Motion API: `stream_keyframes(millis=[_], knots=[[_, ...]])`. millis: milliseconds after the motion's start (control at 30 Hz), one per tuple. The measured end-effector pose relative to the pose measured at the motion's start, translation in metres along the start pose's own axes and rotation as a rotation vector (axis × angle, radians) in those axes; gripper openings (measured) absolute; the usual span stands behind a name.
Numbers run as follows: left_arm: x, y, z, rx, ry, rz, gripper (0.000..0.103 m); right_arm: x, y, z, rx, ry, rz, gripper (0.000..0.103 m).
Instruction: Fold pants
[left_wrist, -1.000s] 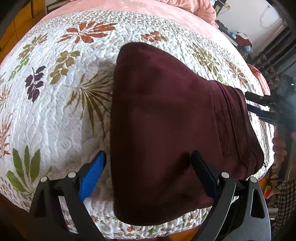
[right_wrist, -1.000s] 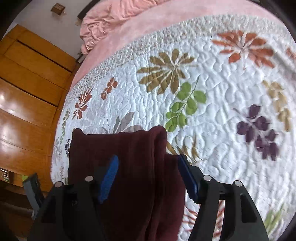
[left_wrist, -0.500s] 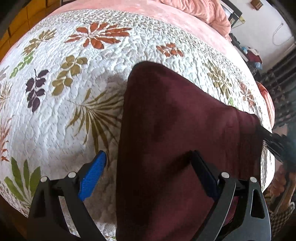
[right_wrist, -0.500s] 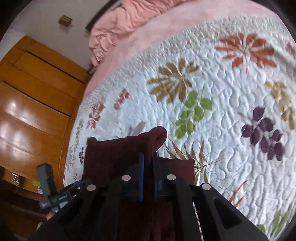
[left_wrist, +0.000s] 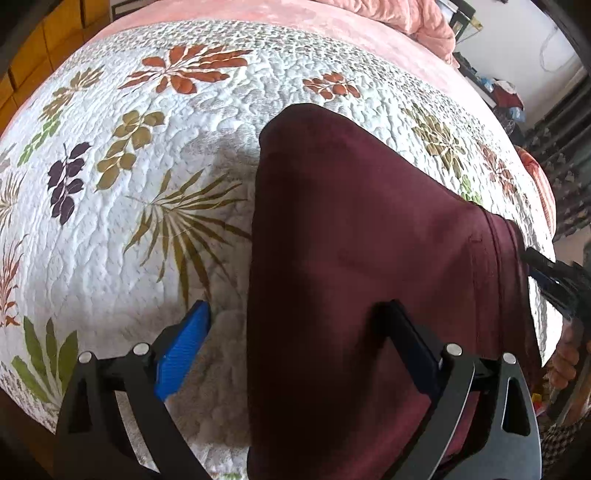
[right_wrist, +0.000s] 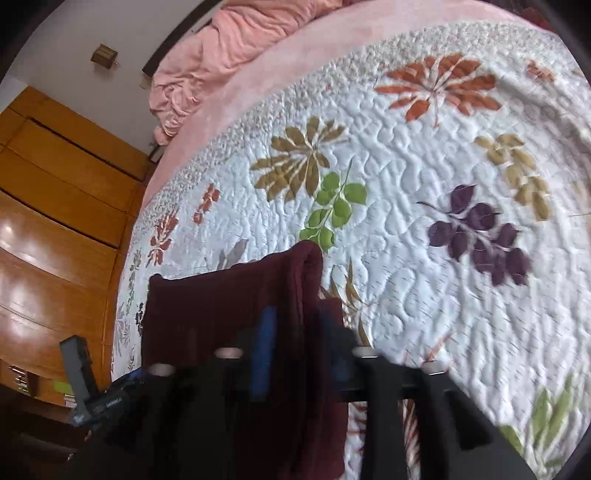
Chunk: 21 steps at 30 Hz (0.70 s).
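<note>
The maroon pants (left_wrist: 362, 258) lie folded on the white floral quilt (left_wrist: 110, 236), near its front edge. My left gripper (left_wrist: 295, 317) is open and straddles the pants' left edge, one blue pad (left_wrist: 181, 354) on the quilt, the other finger over the cloth. In the right wrist view the pants (right_wrist: 229, 310) rise in a raised fold. My right gripper (right_wrist: 295, 332) has its blue pads a short way apart with a ridge of the cloth between them; the view is blurred. The right gripper also shows at the right edge of the left wrist view (left_wrist: 550, 273), at the pants' waistband.
A pink blanket (right_wrist: 221, 55) lies bunched at the head of the bed. Wooden wardrobe panels (right_wrist: 55, 221) stand to the left in the right wrist view. Clutter and dark furniture (left_wrist: 554, 140) stand beyond the bed's right side.
My right gripper closed on the pants half a second ago and its pads now stand a little apart. The pants' right side lifted. My left gripper stayed open at the left edge.
</note>
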<state>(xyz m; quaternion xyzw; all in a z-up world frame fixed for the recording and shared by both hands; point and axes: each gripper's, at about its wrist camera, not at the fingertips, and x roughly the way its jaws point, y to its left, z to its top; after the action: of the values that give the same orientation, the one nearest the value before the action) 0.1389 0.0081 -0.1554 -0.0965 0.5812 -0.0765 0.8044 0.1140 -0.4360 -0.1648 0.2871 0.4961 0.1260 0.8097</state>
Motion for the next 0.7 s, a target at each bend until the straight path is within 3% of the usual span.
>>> stream_keyframes(millis=[100,167,433,500,633,700], knots=[[-0.012,0.000,-0.007,0.020,0.008,-0.002,0.094,-0.025,0.003,-0.019,-0.005,0.009,0.037,0.046],[-0.019,-0.001,-0.016,0.035,0.021,-0.010,0.094,-0.038,0.007,-0.042,-0.020,0.026,0.046,0.058],[-0.021,0.000,-0.052,0.028,0.068,-0.060,0.094,-0.024,0.021,-0.107,-0.055,0.145,0.023,0.061],[-0.019,0.001,-0.055,0.014,0.074,-0.069,0.094,-0.020,0.019,-0.107,-0.038,0.138,0.021,0.056],[-0.023,0.000,-0.055,0.008,0.067,-0.076,0.094,-0.032,0.017,-0.100,-0.021,0.099,0.081,0.026],[-0.027,-0.002,-0.054,0.018,0.060,-0.080,0.094,-0.045,0.019,-0.096,-0.035,0.084,0.082,0.022]])
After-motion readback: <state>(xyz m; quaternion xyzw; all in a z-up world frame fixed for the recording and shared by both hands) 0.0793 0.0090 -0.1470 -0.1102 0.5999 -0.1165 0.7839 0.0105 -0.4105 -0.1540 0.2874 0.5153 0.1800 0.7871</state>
